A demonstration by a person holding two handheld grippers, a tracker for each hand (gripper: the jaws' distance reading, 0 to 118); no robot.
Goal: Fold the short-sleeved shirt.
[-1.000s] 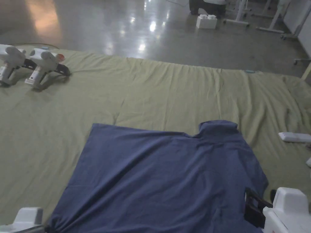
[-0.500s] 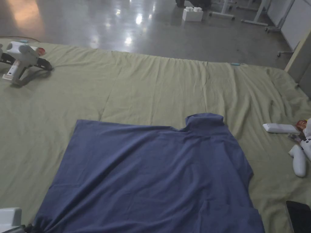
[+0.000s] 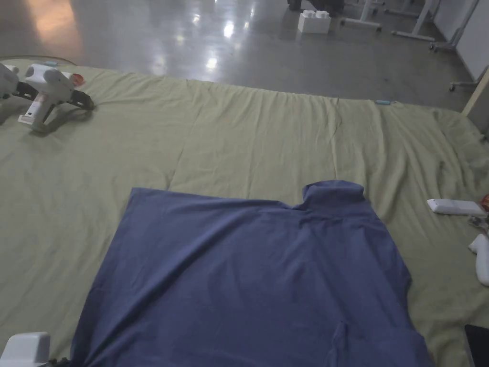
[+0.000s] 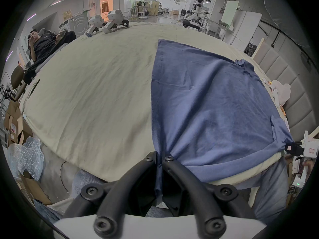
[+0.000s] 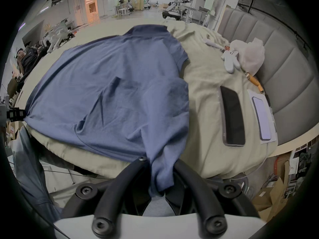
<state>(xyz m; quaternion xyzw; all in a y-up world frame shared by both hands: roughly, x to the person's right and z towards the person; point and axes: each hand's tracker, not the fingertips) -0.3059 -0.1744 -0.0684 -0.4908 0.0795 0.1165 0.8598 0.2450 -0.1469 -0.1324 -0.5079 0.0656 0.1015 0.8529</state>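
A blue short-sleeved shirt (image 3: 248, 277) lies spread on the yellow-green bed sheet (image 3: 239, 138), its collar (image 3: 334, 191) at the far side. My left gripper (image 4: 159, 160) is shut on the shirt's near left corner at the bed's edge; in the head view the left gripper (image 3: 57, 362) sits at the bottom left. My right gripper (image 5: 160, 163) is shut on a bunch of cloth at the near right corner. The near hem hangs taut between them over the bed's edge. Each gripper view shows the other far off: the right gripper (image 4: 293, 148) and the left gripper (image 5: 15, 115).
Two spare grippers (image 3: 47, 93) lie at the far left of the bed. A white remote (image 3: 456, 207), a white soft toy (image 3: 482, 258) and a black phone (image 5: 233, 116) lie right of the shirt, by a padded headboard (image 5: 276, 53). A person (image 4: 43, 44) sits at the left.
The head camera has swung, so the whole picture shifted. The right gripper, seen at the shirt's near right corner one second ago, is now below the picture's edge. The shirt looks flatter.
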